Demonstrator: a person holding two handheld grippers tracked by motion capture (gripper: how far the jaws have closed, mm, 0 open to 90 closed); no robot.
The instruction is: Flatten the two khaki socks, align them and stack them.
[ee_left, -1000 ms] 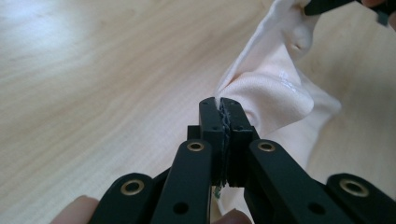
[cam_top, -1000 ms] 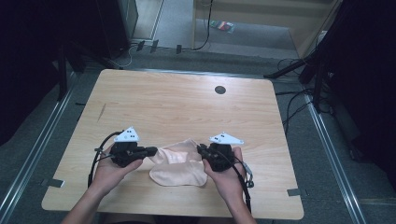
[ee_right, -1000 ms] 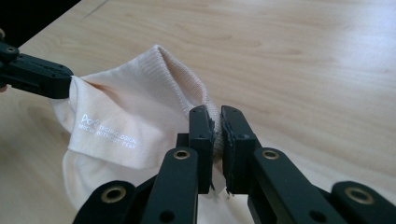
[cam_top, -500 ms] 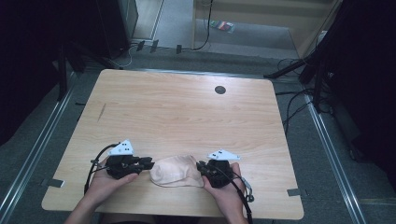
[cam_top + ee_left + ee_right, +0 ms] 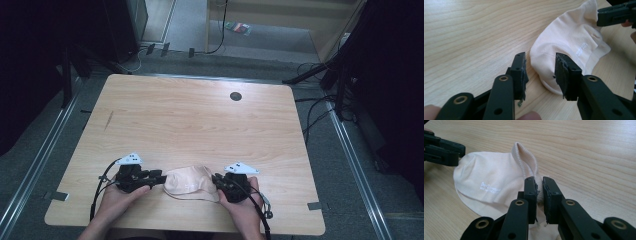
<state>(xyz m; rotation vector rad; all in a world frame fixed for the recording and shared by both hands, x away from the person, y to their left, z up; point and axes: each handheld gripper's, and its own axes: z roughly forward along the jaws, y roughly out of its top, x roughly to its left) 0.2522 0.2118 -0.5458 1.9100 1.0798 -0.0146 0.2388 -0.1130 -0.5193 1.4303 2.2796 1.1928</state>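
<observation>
While left gripper [image 5: 540, 72] open, right gripper [image 5: 539, 191] clamping sock [image 5: 491, 185].

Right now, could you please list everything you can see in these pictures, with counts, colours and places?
Pale peach fabric sock: one, white lettering, near edge of table, between the grippers.
Light wooden table: one, centre, dark round hole near far edge.
Black cables: several, floor right of table.
Left gripper: one, black; jaws have just been opening, sock's edge between them, pads apart.
Right gripper: one, black, shut on the sock's ribbed cuff.
Hands: two, near edge.
</observation>
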